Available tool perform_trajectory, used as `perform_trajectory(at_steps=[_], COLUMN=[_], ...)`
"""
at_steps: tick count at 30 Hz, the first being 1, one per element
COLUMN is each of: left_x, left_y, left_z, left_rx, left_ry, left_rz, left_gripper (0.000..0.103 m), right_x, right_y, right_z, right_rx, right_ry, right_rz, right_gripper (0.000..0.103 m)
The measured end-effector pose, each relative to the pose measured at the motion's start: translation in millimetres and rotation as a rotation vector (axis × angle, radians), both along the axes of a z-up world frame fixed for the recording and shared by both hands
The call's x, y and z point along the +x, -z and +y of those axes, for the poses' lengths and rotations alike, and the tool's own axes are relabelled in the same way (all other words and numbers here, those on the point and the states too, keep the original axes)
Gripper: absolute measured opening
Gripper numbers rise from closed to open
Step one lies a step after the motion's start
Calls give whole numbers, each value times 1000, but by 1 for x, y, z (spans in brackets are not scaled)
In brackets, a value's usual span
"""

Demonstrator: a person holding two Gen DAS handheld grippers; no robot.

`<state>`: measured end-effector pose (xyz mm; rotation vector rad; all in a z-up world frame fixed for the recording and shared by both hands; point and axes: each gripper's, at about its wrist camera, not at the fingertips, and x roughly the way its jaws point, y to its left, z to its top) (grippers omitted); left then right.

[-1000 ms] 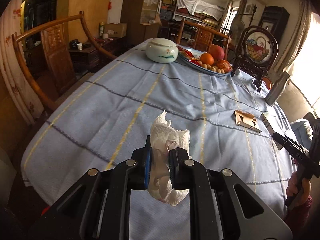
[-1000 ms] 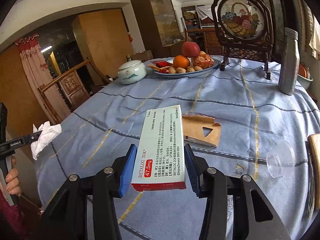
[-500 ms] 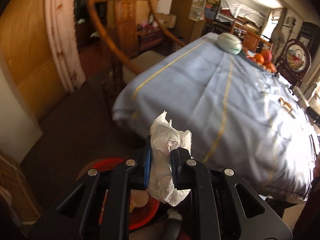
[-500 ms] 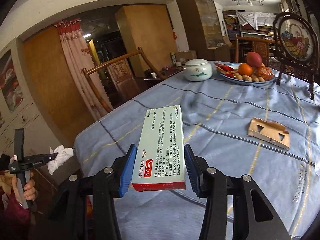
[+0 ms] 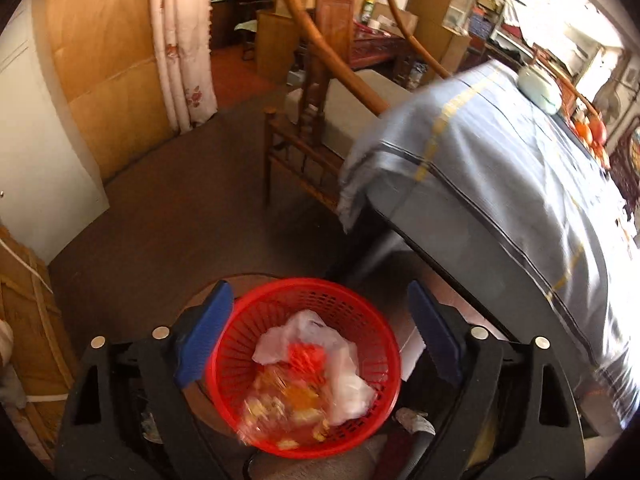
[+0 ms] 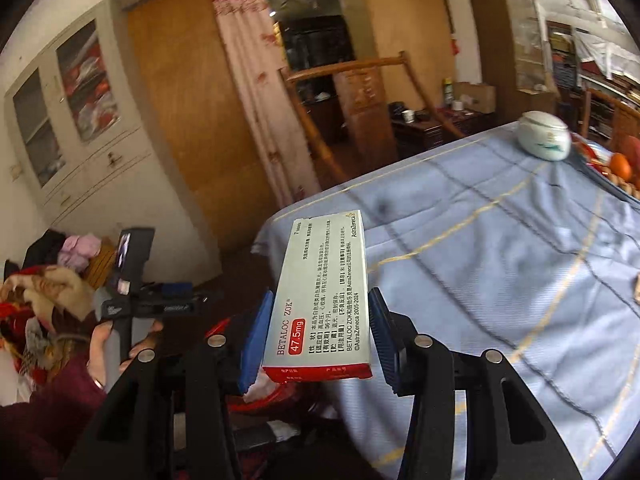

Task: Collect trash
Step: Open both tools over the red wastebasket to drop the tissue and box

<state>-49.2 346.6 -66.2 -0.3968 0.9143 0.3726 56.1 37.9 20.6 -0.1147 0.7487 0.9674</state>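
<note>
Low in the left wrist view, left gripper (image 5: 316, 340) spread wide, blue pads (image 5: 204, 332) apart with nothing between them, hanging directly over a red mesh basket (image 5: 360, 312) at lower centre. Inside the basket: crumpled white tissue (image 5: 344, 376), clear plastic wrap and orange-yellow scraps, all motion-blurred. Under and around it, dull brown floor (image 5: 168, 224). Rising on the right side of that frame, the edge of a table draped in a blue-grey tablecloth (image 5: 516, 184) with yellow and dark stripes, its corner hanging loose. Beyond, mid-frame, a carved wooden armchair (image 5: 316, 92) with a curved rail; farther, upper left, a floral curtain (image 5: 180, 40) against plywood-coloured panelling; upper right, cluttered bright shelving. In the right wrist view, low centre, right gripper (image 6: 316, 340) clamped on a white-and-red medicine box (image 6: 324, 300) marked BETALOC ZOK 47.5 mg, held lengthwise and raised above the table's near edge, red basket rim partly visible just beneath. Lower left, a hand gripping the other tool's handle beside heaped clothing. Farther across the cloth, upper right, a lidded white ceramic jar (image 6: 544, 140), then oranges on a plate at the right edge. At the back, a glass-fronted white cabinet (image 6: 72, 112) upper left and a dark doorway at upper centre.
</note>
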Motion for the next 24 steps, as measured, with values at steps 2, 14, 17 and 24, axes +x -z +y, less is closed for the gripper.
perform_trajectory(at_steps=[2, 14, 17, 24], left_x=[-4, -30, -32, -25], left_y=[-2, -19, -20, -21], left_z=[10, 68, 70, 56], left_rx=[10, 45, 72, 123], left_ry=[-41, -192, -205, -190], left_rz=[-13, -88, -78, -65], left_gripper=[90, 92, 92, 96], right_x=[-8, -39, -43, -39], right_y=[10, 84, 85, 60], right_z=[21, 143, 152, 114], right_rx=[-18, -163, -174, -135], right_ry=[-44, -262, -277, -179], right_rz=[24, 167, 166, 89], right_gripper=[48, 50, 69, 77])
